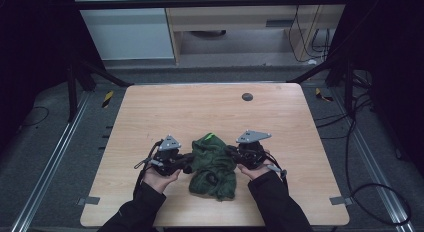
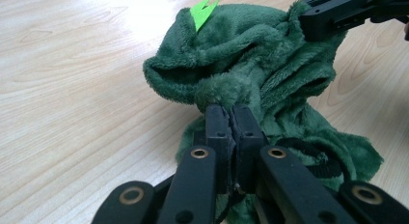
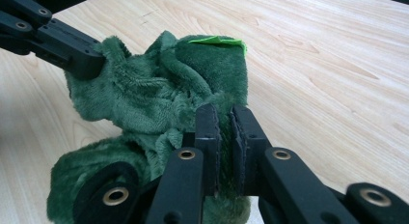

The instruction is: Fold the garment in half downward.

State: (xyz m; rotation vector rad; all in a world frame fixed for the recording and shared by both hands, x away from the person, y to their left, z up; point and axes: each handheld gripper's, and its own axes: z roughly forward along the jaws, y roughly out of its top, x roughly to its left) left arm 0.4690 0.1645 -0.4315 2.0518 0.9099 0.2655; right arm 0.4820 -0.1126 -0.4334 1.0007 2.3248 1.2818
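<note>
Dark green fleece garment (image 1: 214, 166) lies bunched on the wooden table (image 1: 165, 109), toward the person's edge of it, well this side of the small dark round disc (image 1: 247, 96) near the far edge. A bright green tag (image 2: 203, 11) sits at the garment's far end, and a black strap (image 2: 316, 155) shows on its near part. Left gripper (image 2: 230, 108) is at the garment's left side, jaws pinched tight on a fold of fleece. Right gripper (image 3: 224, 113) is at the garment's right side, jaws nearly closed with fleece caught between them. Both hold the upper, bunched portion. Looks like the grasp step is done and spreading or lifting comes next: likely pull the two grips apart and up so the bundle opens, keeping both pinches firm so the plush doesn't slip out.
</note>
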